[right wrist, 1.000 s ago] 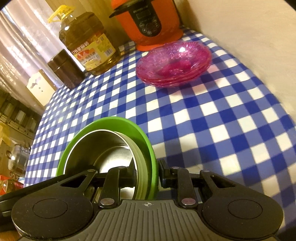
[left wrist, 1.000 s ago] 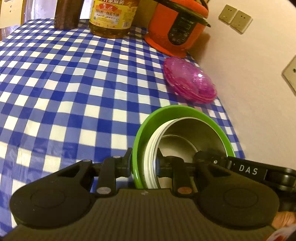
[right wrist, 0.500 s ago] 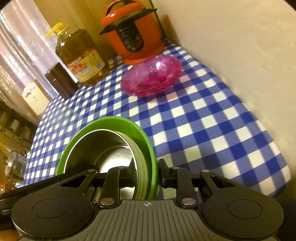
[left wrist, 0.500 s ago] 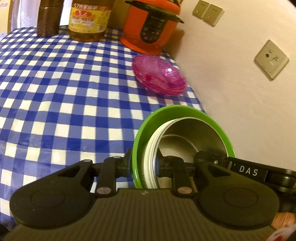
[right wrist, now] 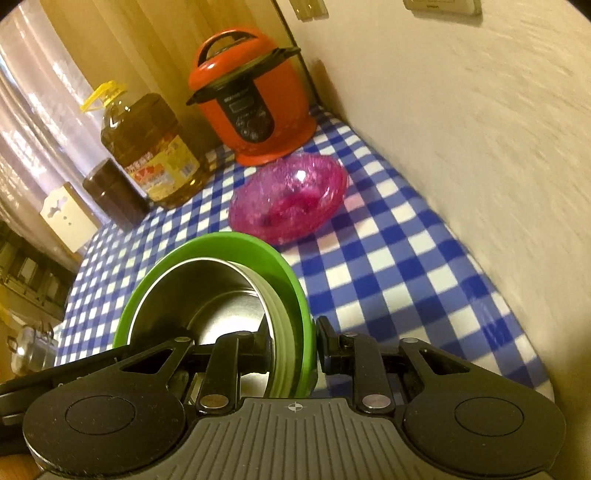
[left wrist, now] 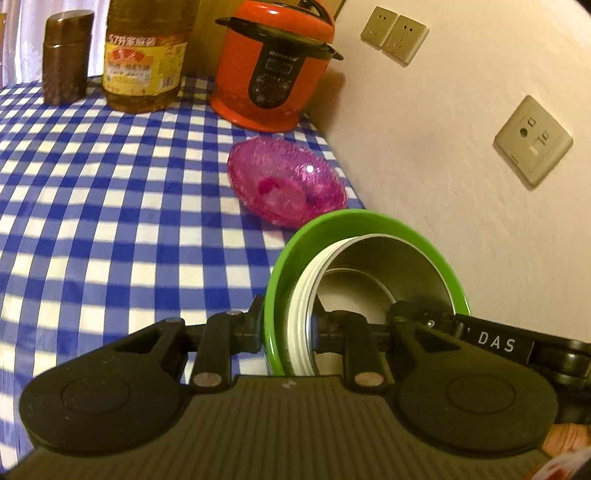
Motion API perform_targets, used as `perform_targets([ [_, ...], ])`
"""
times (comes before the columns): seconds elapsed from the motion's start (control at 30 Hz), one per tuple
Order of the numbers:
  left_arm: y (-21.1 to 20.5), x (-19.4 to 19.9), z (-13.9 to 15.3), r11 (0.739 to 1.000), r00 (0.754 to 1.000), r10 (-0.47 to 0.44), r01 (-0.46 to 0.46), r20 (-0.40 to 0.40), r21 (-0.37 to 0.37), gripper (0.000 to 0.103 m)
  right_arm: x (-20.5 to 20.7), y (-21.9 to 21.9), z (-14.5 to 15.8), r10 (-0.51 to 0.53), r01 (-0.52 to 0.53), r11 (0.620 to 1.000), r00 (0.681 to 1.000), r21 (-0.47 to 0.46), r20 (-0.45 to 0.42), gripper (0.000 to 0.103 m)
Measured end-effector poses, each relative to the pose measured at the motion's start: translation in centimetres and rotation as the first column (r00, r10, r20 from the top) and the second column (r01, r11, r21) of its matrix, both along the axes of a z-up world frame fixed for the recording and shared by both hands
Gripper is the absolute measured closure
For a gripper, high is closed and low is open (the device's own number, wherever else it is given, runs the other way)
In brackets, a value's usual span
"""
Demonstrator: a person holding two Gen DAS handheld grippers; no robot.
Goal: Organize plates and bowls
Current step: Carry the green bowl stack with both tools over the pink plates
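One green bowl point(left wrist: 334, 225) sits low and right of centre in the left wrist view, with a steel bowl point(left wrist: 399, 266) nested inside it; pale ribbed rims between the two suggest more nested pieces, but their number cannot be made out. The stack is held above the checked tablecloth point(left wrist: 110, 206), tilted so its opening faces the cameras.

The left gripper point(left wrist: 288, 332) is clamped on the stack's rim, one finger outside the green wall, the other inside the steel bowl. In the right wrist view the right gripper point(right wrist: 291, 347) pinches the opposite rim the same way, with the green bowl point(right wrist: 236, 243) and steel bowl point(right wrist: 207, 291) at lower left. The lower part of the stack is cut off behind each gripper body.

Beyond it, at mid-frame, lie the pink glass dishes point(left wrist: 286, 184), stacked; the count is unclear through the glitter. They rest on the cloth, near the wall point(left wrist: 461, 166).

Further back, at the top of the frame, stand one orange pressure cooker point(left wrist: 273, 74), one bottle of oil point(left wrist: 144, 62) and one dark brown canister point(left wrist: 64, 59). Three wall sockets show at upper right: a pair point(left wrist: 393, 35) and a single one point(left wrist: 533, 140). A bit of a person's hand shows at the lower right corner.
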State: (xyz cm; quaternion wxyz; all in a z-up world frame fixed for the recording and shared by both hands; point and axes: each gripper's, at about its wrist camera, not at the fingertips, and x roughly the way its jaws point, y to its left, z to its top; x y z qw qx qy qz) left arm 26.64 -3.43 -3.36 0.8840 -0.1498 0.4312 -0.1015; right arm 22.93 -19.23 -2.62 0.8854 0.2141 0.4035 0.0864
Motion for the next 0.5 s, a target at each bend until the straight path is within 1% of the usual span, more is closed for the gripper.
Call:
perform_targets([
  [0.3, -0.6, 5.9, 0.4, 1.0, 1.0, -0.015, 0.015, 0.001, -0.004, 0.083, 5.3, -1.7, 1.0, -0.011, 0.011, 1.0, 1.0, 0.004, 0.007, 0.079],
  [0.5, -0.8, 10.4, 0.4, 1.0, 1.0, -0.02, 0.02, -0.001, -0.009, 0.083, 9.8, -2.3, 1.3, -0.017, 0.017, 1.0, 1.0, 0.0, 0.013, 0.079],
])
